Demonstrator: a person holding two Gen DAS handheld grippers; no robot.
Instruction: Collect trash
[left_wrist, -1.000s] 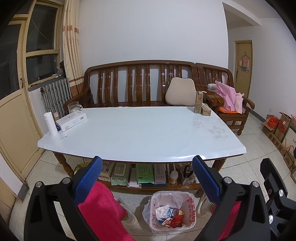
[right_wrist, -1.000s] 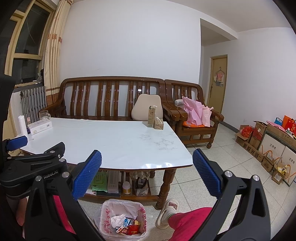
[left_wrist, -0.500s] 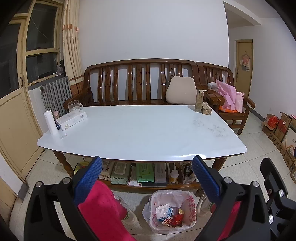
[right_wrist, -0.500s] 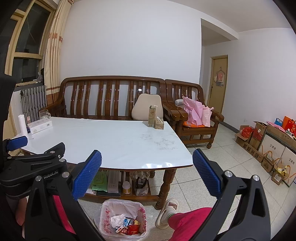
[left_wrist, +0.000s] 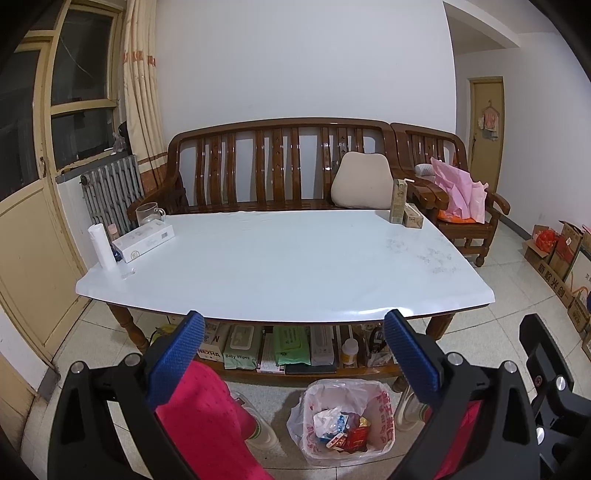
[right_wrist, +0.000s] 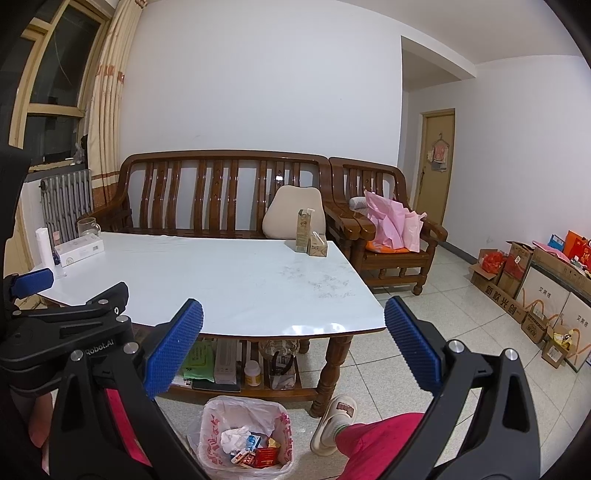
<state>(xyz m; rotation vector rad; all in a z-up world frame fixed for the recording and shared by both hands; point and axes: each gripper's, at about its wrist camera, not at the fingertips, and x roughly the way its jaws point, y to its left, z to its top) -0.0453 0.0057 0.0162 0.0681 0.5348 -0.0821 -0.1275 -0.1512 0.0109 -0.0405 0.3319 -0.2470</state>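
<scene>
Left gripper (left_wrist: 291, 350) and right gripper (right_wrist: 293, 338) both spread wide, empty. Trash bin (left_wrist: 384, 435) (bag-lined, wrappers inside) on floor in front of table (left_wrist: 266, 258). Two cartons (left_wrist: 398, 201) at table's far right corner.

You can read "Baby Wipes" on grey pack (left_wrist: 242, 345) under table; "Robot.AI" on left gripper (right_wrist: 107, 345) body; "NEZHA" on box (left_wrist: 211, 350).
</scene>
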